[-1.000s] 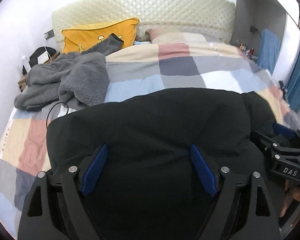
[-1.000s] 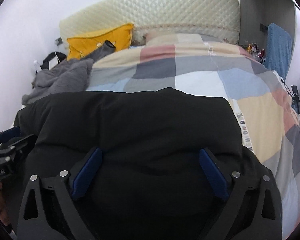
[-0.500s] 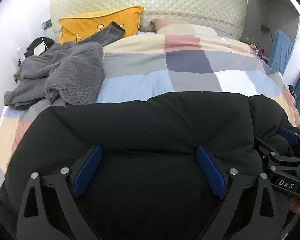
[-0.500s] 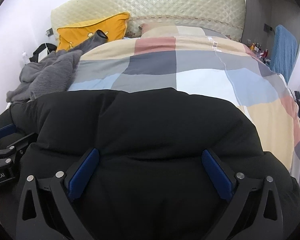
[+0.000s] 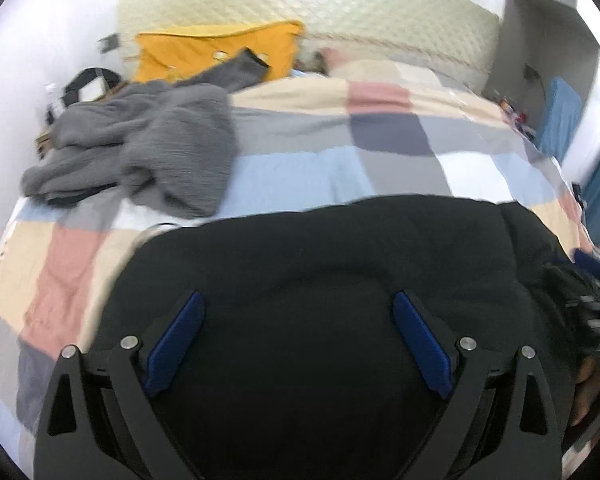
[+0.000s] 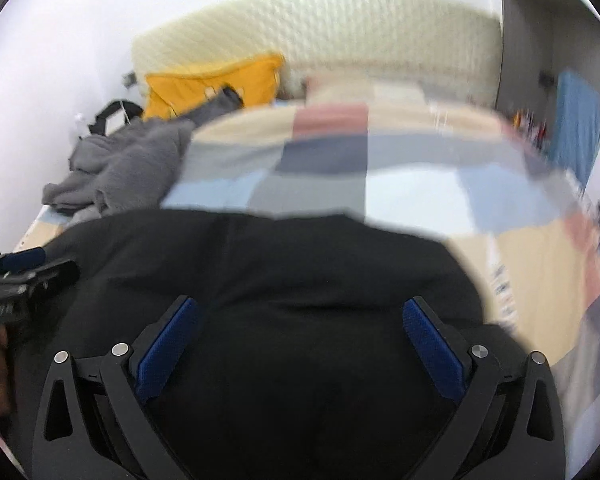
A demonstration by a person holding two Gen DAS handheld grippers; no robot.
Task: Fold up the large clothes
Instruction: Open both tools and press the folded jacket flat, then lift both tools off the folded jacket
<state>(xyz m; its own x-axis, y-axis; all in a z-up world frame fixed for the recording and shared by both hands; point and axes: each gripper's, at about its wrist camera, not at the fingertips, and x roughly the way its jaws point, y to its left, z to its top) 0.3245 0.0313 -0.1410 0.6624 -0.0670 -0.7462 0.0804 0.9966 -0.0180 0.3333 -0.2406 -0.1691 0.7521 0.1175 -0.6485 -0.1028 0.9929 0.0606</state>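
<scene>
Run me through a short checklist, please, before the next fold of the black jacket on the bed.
1. Left claw released: ok; its jaws have just been opening, with the black jacket between them, not pinched.
2. Right claw open above the jacket: ok.
3. Jacket resting on the checked quilt: ok.
4. Grey fleece clear of the jacket: ok; a strip of quilt shows between them.
5. Folded edges aligned: cannot tell; the near side is hidden and the pictures are blurred.
</scene>
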